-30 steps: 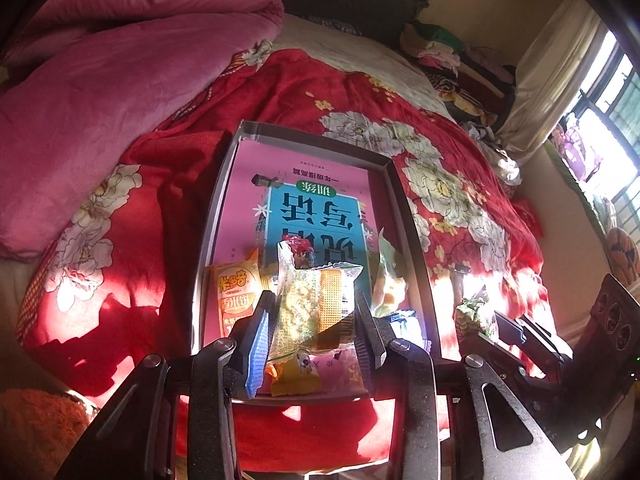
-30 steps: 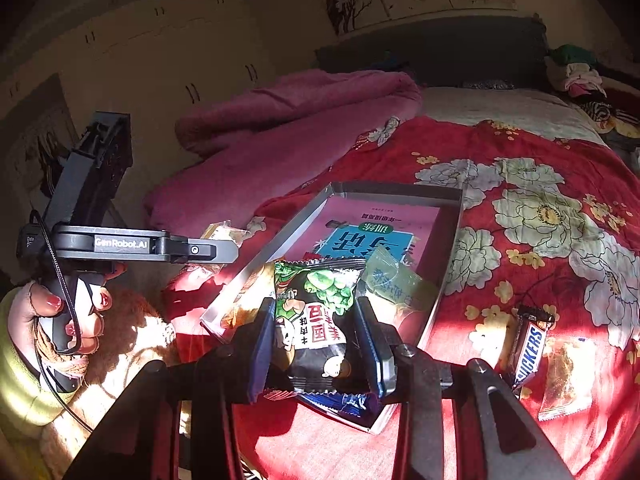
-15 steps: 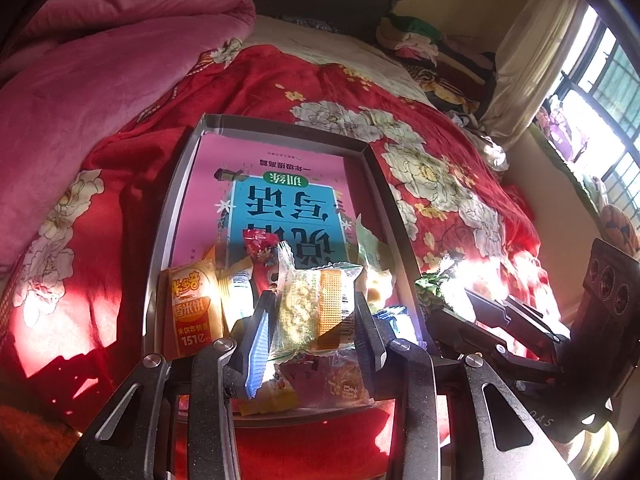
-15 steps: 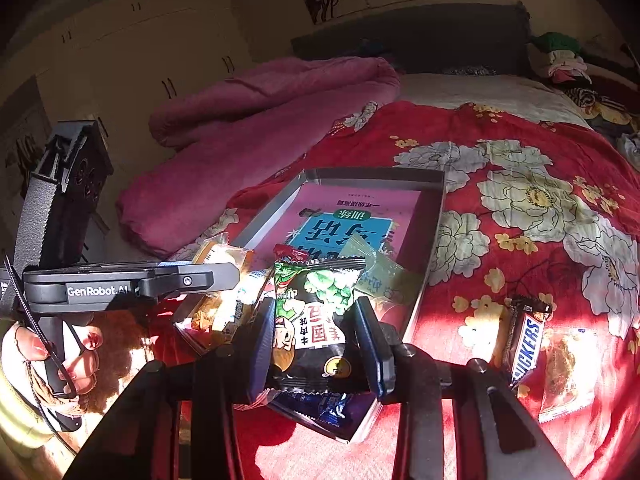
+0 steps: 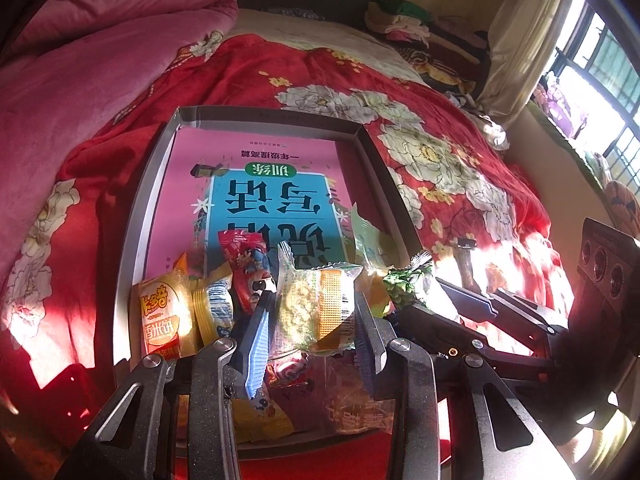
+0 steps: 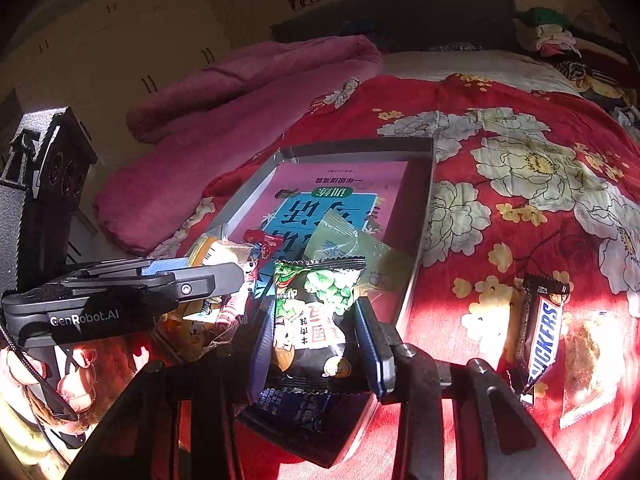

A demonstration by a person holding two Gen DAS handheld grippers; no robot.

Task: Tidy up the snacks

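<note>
Left wrist view: compared with a second ago, the shallow grey cardboard box fills more of the picture and the snacks at its near end sit closer under the camera. The left tool pinches a clear plastic packet of pale yellow and orange biscuit between its blue pads. The packet stands upright, long axis running from the tool toward the far end of the box, crimped top away from the camera. It hangs over the near end of the box, above a heap of wrappers; an orange rice-cracker packet lies left of it inside the box. The right tool reaches in beside the box's right wall.

Right wrist view: the box has likewise grown nearer than before. The right tool is closed on a black and green foil packet of peas, held upright, long axis pointing away toward the box, printed face to the camera. It sits over the box's near right corner. A brown Snickers bar lies on the red flowered bedspread, right of the box. The left tool hovers over the box's left side.
</note>
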